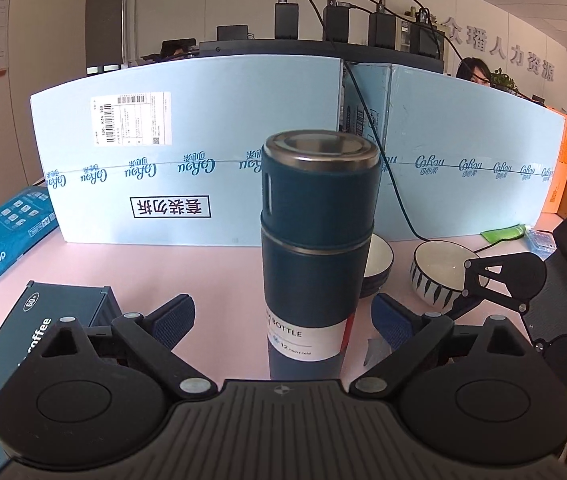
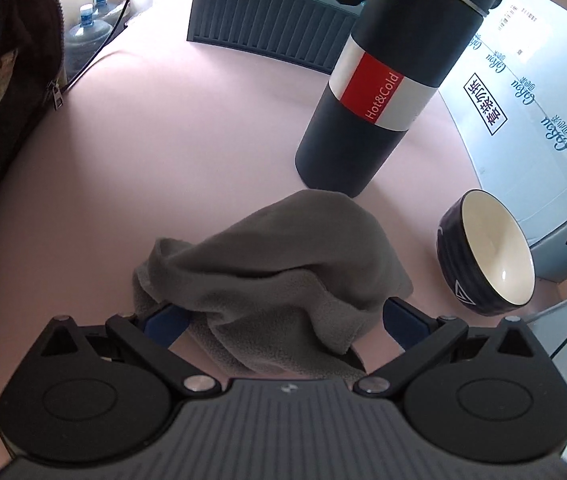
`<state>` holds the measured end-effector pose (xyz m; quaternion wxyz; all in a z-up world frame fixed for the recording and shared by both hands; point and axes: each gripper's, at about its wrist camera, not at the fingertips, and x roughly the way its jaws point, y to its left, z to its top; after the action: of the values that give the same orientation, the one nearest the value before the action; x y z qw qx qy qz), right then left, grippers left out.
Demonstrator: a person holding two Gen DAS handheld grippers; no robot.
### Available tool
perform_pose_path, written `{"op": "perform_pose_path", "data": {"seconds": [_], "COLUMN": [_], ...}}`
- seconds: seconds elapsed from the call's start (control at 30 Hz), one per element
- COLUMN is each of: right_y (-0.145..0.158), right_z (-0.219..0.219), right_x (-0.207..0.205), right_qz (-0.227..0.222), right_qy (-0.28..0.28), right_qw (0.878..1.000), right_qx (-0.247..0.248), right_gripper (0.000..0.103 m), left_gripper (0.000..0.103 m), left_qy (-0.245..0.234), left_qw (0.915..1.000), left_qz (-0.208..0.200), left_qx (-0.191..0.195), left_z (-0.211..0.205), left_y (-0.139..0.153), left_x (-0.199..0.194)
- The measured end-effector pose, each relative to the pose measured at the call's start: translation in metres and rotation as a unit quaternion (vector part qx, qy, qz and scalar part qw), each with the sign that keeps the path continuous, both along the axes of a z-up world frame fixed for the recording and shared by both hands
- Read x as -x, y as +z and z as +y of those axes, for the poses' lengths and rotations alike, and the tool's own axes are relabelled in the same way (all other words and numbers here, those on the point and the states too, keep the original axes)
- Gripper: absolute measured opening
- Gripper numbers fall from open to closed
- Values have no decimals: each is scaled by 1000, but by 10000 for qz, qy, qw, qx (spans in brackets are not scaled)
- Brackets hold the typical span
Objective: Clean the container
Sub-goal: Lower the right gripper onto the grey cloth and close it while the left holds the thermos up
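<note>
A dark blue vacuum bottle [image 1: 311,256] with a steel-rimmed lid and a white and red label stands upright on the pink table. My left gripper [image 1: 283,320] is open, its blue-padded fingers on either side of the bottle's lower body, apart from it. The bottle also shows in the right wrist view [image 2: 379,92]. A crumpled grey cloth [image 2: 279,276] lies between my right gripper's fingers; the right gripper [image 2: 283,320] is open around it, the jaws wide.
A dark bowl with a cream inside [image 2: 487,256] stands right of the cloth. Two bowls [image 1: 439,272] stand behind the bottle. A dark coffee box [image 1: 39,328] is at the left. Pale blue cartons [image 1: 203,152] wall the back.
</note>
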<state>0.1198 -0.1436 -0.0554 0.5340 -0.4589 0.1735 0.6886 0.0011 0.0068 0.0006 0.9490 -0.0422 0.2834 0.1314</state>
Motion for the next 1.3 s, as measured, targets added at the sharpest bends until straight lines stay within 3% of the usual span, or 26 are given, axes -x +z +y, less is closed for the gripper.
{"op": "perform_pose_path", "data": {"seconds": [0.23, 0.33, 0.47, 0.6, 0.67, 0.73, 0.8, 0.9, 1.07, 1.2, 1.3], "right_y": [-8, -15, -24, -21, -19, -15, -14, -16, -17, -16, -18], "right_z": [28, 33, 48, 58, 57, 58, 52, 40, 11, 1, 2], "right_x": [-5, 7, 9, 4, -1, -7, -17, -23, -25, -18, -8], "right_qz": [744, 577, 696, 1174, 1368, 1554, 1927, 2211, 2190, 1956, 1680], "right_qy": [-487, -465, -734, -1284, -1654, -2049, -2382, -2660, -3037, -3312, -3311], "right_qw": [9959, 9969, 9944, 9836, 9746, 9632, 9475, 9309, 9114, 9010, 9051], "right_qx": [-153, -248, -320, -484, -634, -778, -917, -1170, -1709, -2004, -2071], "right_gripper": [103, 103, 102, 83, 67, 39, 32, 32, 33, 36, 38], "left_gripper": [95, 95, 95, 95, 95, 95, 95, 95, 95, 97, 97], "left_qy": [321, 370, 407, 363, 341, 310, 275, 140, -106, 16, 243], "left_qw": [9993, 9990, 9987, 9989, 9991, 9993, 9995, 9999, 9982, 9967, 9954], "left_qz": [153, 188, 264, 269, 250, 200, 133, -16, -291, -363, -367], "left_qx": [134, 173, 172, 81, 66, 46, 11, -97, -505, -731, -847], "left_z": [8, 9, 6, 1, 0, -3, -5, -10, -21, -26, -29], "left_y": [-7, -8, -11, -10, -8, -4, 0, 8, 26, 34, 36], "left_x": [7, 7, 7, 9, 10, 10, 8, 4, -10, -29, -42]}}
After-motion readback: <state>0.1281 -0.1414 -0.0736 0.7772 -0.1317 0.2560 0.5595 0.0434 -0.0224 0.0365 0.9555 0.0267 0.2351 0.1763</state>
